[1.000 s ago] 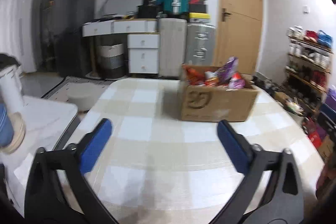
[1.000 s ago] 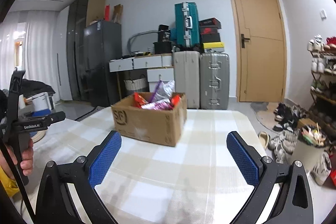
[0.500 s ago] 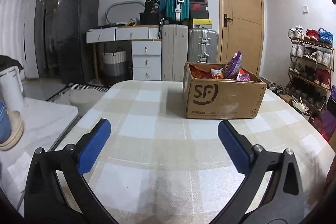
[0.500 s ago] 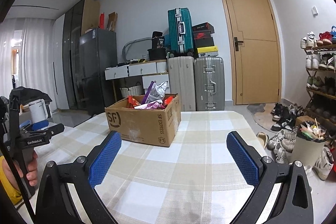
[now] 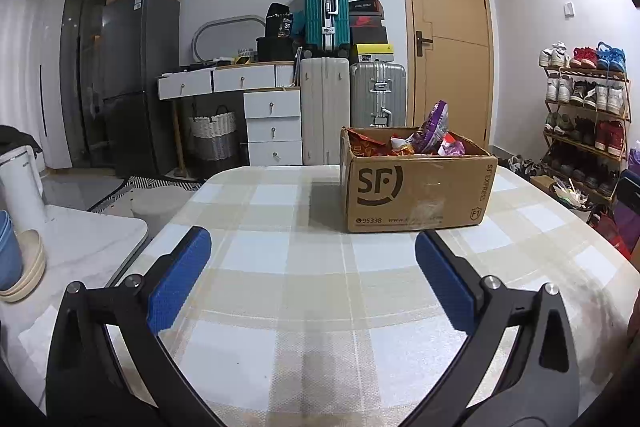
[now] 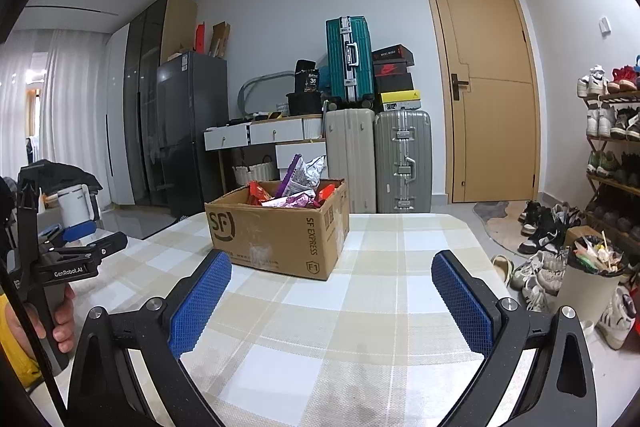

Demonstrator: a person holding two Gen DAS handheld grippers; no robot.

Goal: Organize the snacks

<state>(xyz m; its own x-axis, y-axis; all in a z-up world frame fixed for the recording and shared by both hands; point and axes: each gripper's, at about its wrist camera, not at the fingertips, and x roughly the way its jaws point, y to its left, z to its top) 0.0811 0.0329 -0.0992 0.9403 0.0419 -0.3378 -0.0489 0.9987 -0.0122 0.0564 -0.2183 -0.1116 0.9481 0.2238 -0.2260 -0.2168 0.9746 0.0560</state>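
A: Report jaw state, both units.

B: Left gripper [image 5: 310,277]: jaws spread wide, blue pads [image 5: 178,281] holding nothing, touching nothing. Right gripper [image 6: 330,301]: same condition, jaws fully apart, nothing between them.

A: Location of the work item?

B: The SF Express cardboard box [image 5: 416,189] stands upright on the checked tablecloth [image 5: 280,267], ahead of both grippers and apart from them. From the left wrist view it sits forward and toward the right finger; from the right wrist view [image 6: 280,231] it sits forward and toward the left finger. Snack packets [image 6: 298,183] fill its open top, a purple bag [image 5: 434,125] projecting above the rim.

A: Clearance?

B: Bare cloth lies between jaws and box. The table's rounded edge falls away right, toward a bin [image 6: 592,283] and shoes [image 6: 536,227] on the floor.
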